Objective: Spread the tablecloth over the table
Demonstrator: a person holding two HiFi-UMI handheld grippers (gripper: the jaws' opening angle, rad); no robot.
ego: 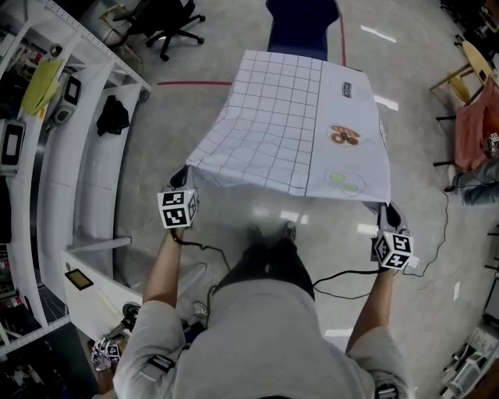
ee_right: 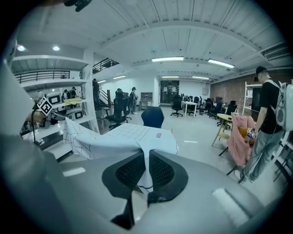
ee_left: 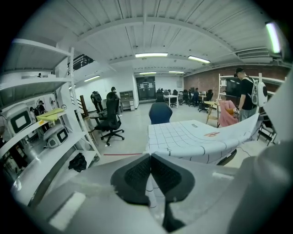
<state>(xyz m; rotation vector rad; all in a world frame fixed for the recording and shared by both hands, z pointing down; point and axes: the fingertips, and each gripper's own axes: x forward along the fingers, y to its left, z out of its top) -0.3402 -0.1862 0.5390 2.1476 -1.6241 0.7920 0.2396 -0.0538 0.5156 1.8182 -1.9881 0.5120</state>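
Observation:
A white tablecloth (ego: 296, 128) with a dark grid and printed plates is stretched in the air ahead of me, its far end draped over a table hidden beneath it. My left gripper (ego: 181, 178) is shut on the cloth's near left corner; in the left gripper view the pads (ee_left: 137, 176) pinch a fold of tablecloth (ee_left: 192, 137). My right gripper (ego: 387, 210) is shut on the near right corner, and the right gripper view shows the tablecloth (ee_right: 123, 137) running away from the closed pads (ee_right: 160, 171). The near edge sags between the two grippers.
White shelving (ego: 86, 148) with devices and a black bundle (ego: 114, 117) lines the left. A blue chair (ego: 302, 23) stands beyond the table, a black office chair (ego: 168, 23) at the far left. A wooden chair with pink cloth (ego: 479, 109) and a person (ee_right: 270, 114) are at the right. Cables (ego: 343, 277) trail on the floor.

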